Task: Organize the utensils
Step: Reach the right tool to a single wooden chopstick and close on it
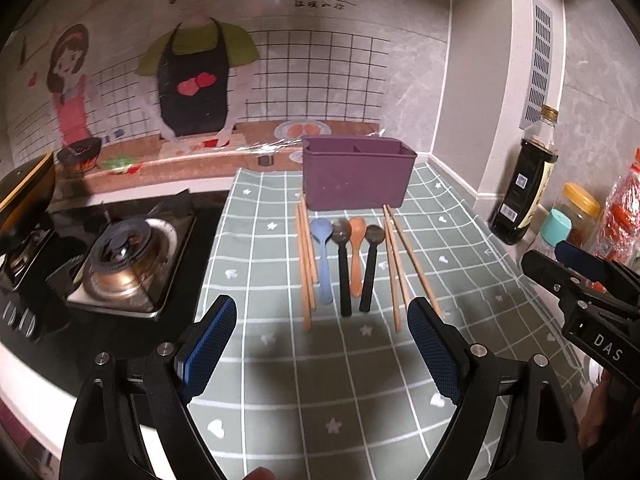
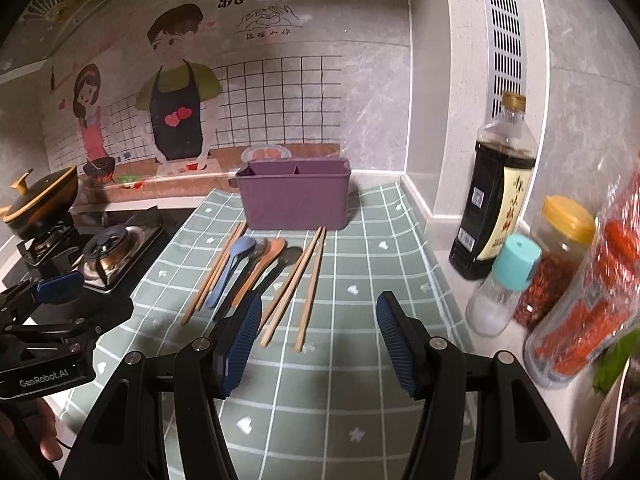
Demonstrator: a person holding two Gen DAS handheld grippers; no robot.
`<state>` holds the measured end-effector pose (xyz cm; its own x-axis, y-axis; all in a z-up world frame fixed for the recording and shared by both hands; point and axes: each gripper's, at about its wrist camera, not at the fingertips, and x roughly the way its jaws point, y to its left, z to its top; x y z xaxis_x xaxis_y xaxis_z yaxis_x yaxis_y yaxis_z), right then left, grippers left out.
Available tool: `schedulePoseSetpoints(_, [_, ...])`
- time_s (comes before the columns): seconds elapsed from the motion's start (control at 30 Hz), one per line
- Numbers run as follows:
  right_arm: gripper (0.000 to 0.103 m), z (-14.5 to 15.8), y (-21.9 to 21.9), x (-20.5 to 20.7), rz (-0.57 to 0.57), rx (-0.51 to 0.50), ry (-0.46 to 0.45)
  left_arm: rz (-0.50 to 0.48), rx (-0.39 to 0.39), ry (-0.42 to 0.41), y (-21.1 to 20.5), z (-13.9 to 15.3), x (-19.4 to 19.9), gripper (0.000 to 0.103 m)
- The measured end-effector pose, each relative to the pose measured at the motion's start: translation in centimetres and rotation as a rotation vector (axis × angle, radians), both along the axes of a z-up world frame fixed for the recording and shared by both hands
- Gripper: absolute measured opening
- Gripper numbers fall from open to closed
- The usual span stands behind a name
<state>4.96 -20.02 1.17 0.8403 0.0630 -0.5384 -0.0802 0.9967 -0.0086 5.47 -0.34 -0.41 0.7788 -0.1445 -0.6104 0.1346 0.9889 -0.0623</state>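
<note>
Wooden chopsticks (image 2: pixel 298 280) crowding spoons (image 1: pixel 344 256); could nudge neighbours; left gripper (image 1: pixel 322 344), right gripper (image 2: pixel 316 344) gaping wide, holding nothing.

Bare mat (image 1: pixel 320 380) before the utensils; bottles (image 2: pixel 496 200) crowd the right edge.

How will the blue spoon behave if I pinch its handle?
The blue spoon looks like thin plastic, so probably light and stiff. Lying flat on the mat beside a black spoon, it may slide or nudge that neighbour.
</note>
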Motion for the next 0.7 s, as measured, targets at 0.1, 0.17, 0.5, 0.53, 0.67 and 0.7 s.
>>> schedulePoseSetpoints(0.1, [0.058, 0.4, 0.1, 1.2, 0.001, -0.005, -0.007, -0.028, -0.014, 0.0, 0.0, 0.5, 1.4, 0.088])
schedulePoseSetpoints(0.17, [0.058, 0.7, 0.1, 2.2, 0.002, -0.001, -0.005, -0.032, -0.032, -0.011, 0.1, 1.1, 2.3, 0.088])
schedulePoseSetpoints(0.5, [0.058, 1.4, -0.4, 8.1, 0.014, 0.039, 0.02, 0.026, -0.054, -0.06, 2.0, 2.9, 6.7, 0.087])
schedulePoseSetpoints(0.53, [0.058, 1.3, -0.5, 8.6, 0.012, 0.037, 0.024, 0.023, -0.054, -0.058, 2.2, 2.7, 7.1, 0.087])
schedulePoseSetpoints(0.67, [0.053, 0.1, -0.7, 10.6, 0.02, 0.02, 0.064, 0.043, -0.048, -0.043, 2.8, 1.5, 8.1, 0.085])
schedulePoseSetpoints(0.7, [0.052, -0.2, -0.8, 10.7, 0.022, 0.022, 0.076, 0.047, -0.05, -0.033, 2.9, 1.1, 8.3, 0.084])
